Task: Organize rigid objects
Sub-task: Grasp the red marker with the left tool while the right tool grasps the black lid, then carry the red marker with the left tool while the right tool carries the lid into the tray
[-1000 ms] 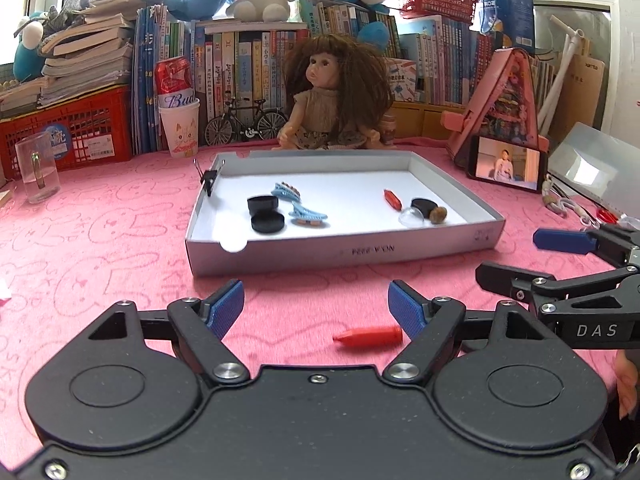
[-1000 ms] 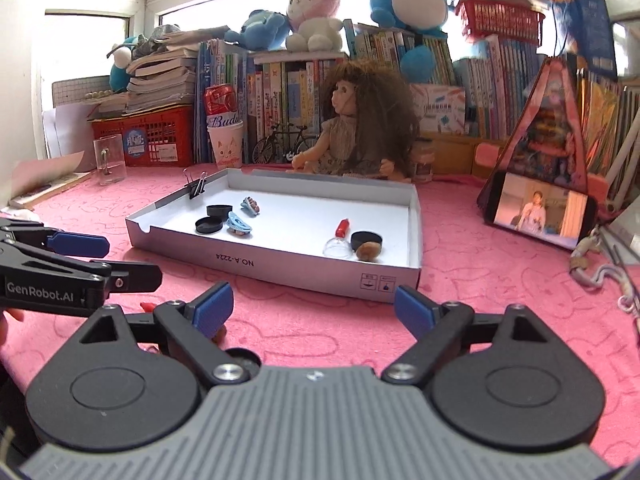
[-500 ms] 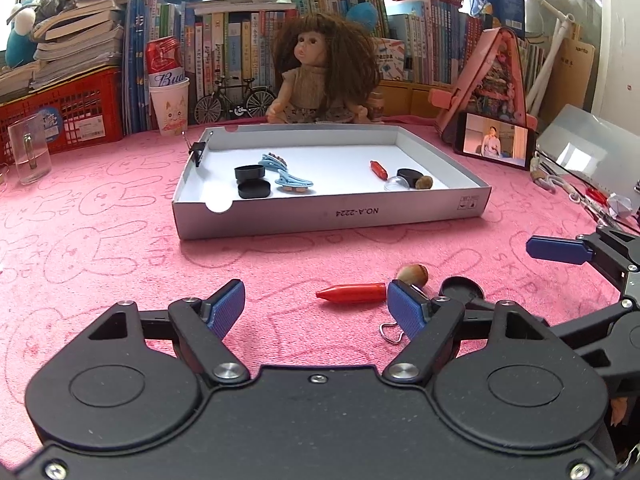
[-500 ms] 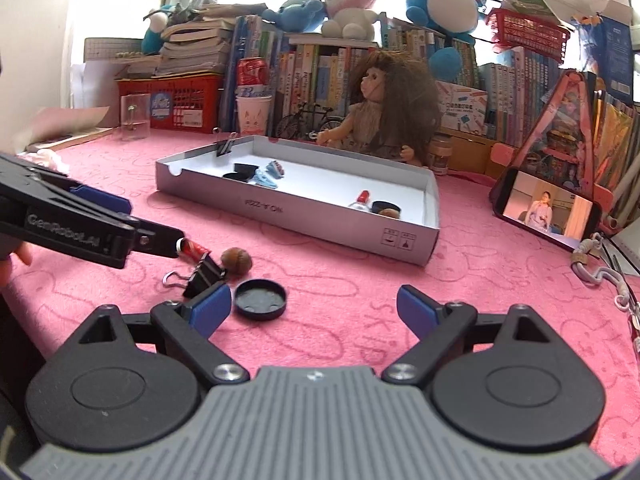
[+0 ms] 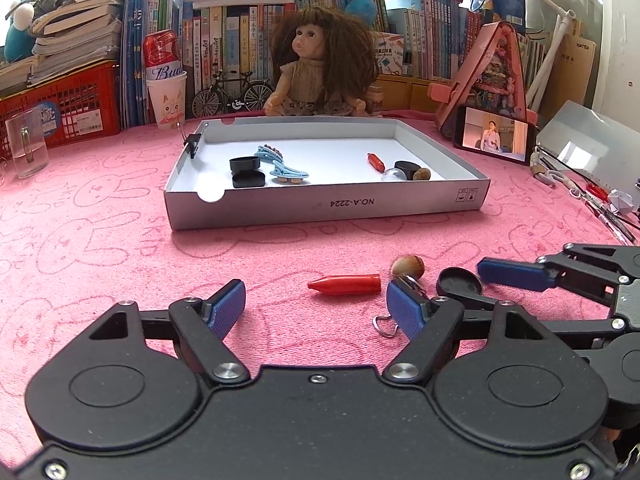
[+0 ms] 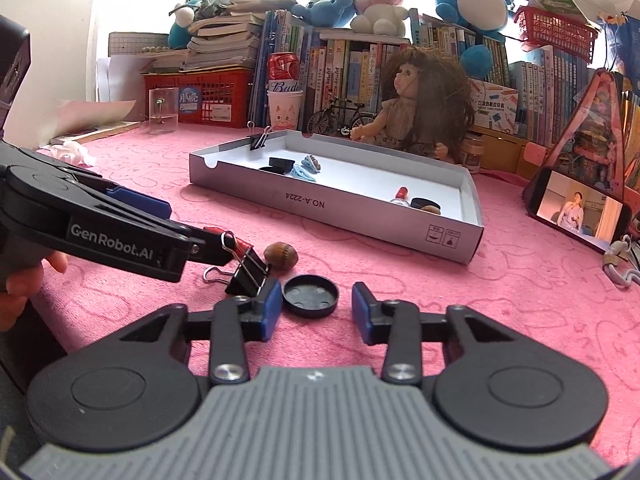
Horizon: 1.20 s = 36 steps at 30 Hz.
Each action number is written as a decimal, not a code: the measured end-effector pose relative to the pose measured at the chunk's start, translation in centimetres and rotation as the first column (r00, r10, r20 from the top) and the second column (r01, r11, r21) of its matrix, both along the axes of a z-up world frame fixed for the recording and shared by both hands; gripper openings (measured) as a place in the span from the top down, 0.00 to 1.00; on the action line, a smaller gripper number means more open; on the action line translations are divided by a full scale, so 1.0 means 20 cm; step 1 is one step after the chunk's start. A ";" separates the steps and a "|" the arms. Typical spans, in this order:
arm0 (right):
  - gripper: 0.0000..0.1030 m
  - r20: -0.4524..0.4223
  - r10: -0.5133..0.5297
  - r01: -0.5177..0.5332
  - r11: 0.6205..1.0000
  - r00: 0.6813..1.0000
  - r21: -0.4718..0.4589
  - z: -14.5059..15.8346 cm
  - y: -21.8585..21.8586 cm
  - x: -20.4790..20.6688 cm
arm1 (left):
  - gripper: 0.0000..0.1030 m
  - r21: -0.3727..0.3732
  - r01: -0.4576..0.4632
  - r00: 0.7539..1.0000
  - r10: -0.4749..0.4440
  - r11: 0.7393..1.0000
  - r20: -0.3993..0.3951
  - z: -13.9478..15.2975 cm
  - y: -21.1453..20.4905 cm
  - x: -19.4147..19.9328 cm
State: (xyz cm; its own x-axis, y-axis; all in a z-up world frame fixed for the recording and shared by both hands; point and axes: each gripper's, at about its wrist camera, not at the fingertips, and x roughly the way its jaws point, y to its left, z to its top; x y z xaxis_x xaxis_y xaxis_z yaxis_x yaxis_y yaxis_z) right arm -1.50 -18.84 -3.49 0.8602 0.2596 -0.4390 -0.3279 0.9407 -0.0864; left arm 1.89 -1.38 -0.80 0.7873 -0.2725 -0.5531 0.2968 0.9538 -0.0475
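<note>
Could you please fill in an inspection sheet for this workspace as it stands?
Surface: pink cloth.
Job's things: grey tray holds caps and clips; red crayon, nut, binder clip, black cap lie outside it.
Clutter: doll, phone, glass.
Grippers: left gripper open, empty; right gripper jaws have just been closing, the cap between them, not yet clamped.
Cables: lanyard.
Surroundings: bookshelf, plush toys.

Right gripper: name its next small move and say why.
Probably ease forward until the pads flank the black lid, then finish closing. The right gripper has just been narrowing, yet its blue pads sit short of the lid, nothing between them; the binder clip crowds one pad.
</note>
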 end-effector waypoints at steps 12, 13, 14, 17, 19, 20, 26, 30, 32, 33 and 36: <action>0.64 0.019 -0.091 0.091 0.995 0.996 0.029 0.01 -0.05 0.00 | 0.30 -0.018 -0.028 1.000 0.028 0.999 0.004 -0.02 -0.05 0.03; 0.64 0.017 -0.098 0.098 0.995 0.995 0.035 0.01 -0.06 0.00 | 0.31 -0.013 -0.036 0.999 0.036 0.999 0.010 -0.02 -0.05 0.03; 0.64 0.015 -0.102 0.101 0.994 0.995 0.038 0.01 -0.07 0.01 | 0.33 -0.006 -0.041 0.999 0.041 0.999 0.014 -0.03 -0.06 0.03; 0.64 0.013 -0.110 0.109 0.993 0.994 0.044 0.00 -0.07 0.01 | 0.41 0.017 -0.045 0.999 0.044 0.999 0.025 -0.03 -0.07 0.03; 0.64 0.012 -0.112 0.111 0.993 0.994 0.048 0.00 -0.07 0.01 | 0.44 0.022 -0.037 0.999 0.036 0.999 0.029 -0.03 -0.08 0.02; 0.64 0.011 -0.111 0.111 0.993 0.994 0.050 0.00 -0.07 0.01 | 0.46 0.021 -0.029 0.999 0.029 0.999 0.029 -0.03 -0.08 0.02; 0.64 0.009 -0.124 0.123 0.991 0.992 0.058 -0.01 -0.06 0.01 | 0.54 0.012 -0.014 0.999 0.014 1.000 0.031 -0.03 -0.10 0.00; 0.64 0.002 -0.136 0.136 0.988 0.991 0.068 -0.01 -0.07 0.02 | 0.56 0.016 -0.034 0.999 0.034 0.999 0.037 -0.04 -0.11 0.00; 0.64 0.001 -0.140 0.140 0.987 0.990 0.074 -0.01 -0.07 0.02 | 0.57 0.020 -0.042 0.998 0.041 0.999 0.042 -0.04 -0.12 0.00; 0.64 0.001 -0.143 0.143 0.987 0.990 0.075 -0.01 -0.07 0.02 | 0.60 0.021 -0.046 0.998 0.045 0.999 0.045 -0.04 -0.12 0.00; 0.64 0.002 -0.146 0.146 0.986 0.989 0.077 -0.01 -0.07 0.03 | 0.61 0.009 -0.053 0.997 0.053 0.999 0.050 -0.04 -0.12 0.00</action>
State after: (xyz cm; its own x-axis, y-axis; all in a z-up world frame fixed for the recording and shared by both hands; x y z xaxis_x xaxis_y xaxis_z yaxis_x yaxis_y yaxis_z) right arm -0.99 -20.15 -3.64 0.8945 0.1634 -0.4162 -0.1862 0.9824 -0.0145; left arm 1.87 -3.75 -1.53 0.8269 -0.2240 -0.5158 0.2476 0.9686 -0.0237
